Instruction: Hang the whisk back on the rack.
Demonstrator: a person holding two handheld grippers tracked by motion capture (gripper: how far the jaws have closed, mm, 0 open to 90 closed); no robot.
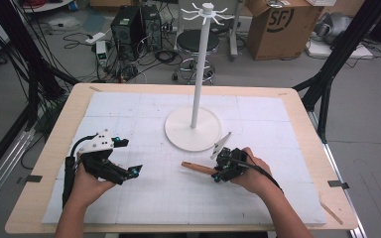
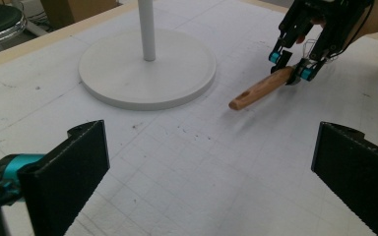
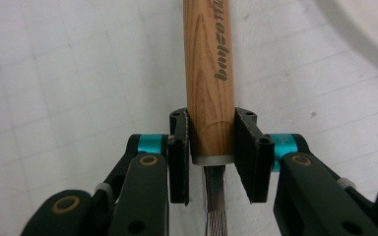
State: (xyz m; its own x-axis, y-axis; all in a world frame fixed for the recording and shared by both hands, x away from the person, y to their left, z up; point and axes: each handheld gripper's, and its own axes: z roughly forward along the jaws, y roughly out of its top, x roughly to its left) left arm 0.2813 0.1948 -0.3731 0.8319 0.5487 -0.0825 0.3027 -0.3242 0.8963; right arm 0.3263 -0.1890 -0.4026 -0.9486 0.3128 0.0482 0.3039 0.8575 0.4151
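Right gripper [image 3: 211,162] clamps the wooden handle [image 3: 209,73] of a whisk at its metal collar, near the white stand [image 1: 193,130], handle end lifted, presumably for hanging. Left gripper [image 2: 211,167] hangs at near left, jaws spread, empty.

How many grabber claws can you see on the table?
2. The left gripper hangs open at the mat's left side. The right gripper is right of the middle, shut on a wooden handle, near the white stand.

It was a lab: beyond the surface's [image 1: 54,144] far edge lay tangled cables [image 1: 144,62], computer towers [image 1: 135,26] and a cardboard box [image 1: 283,27].
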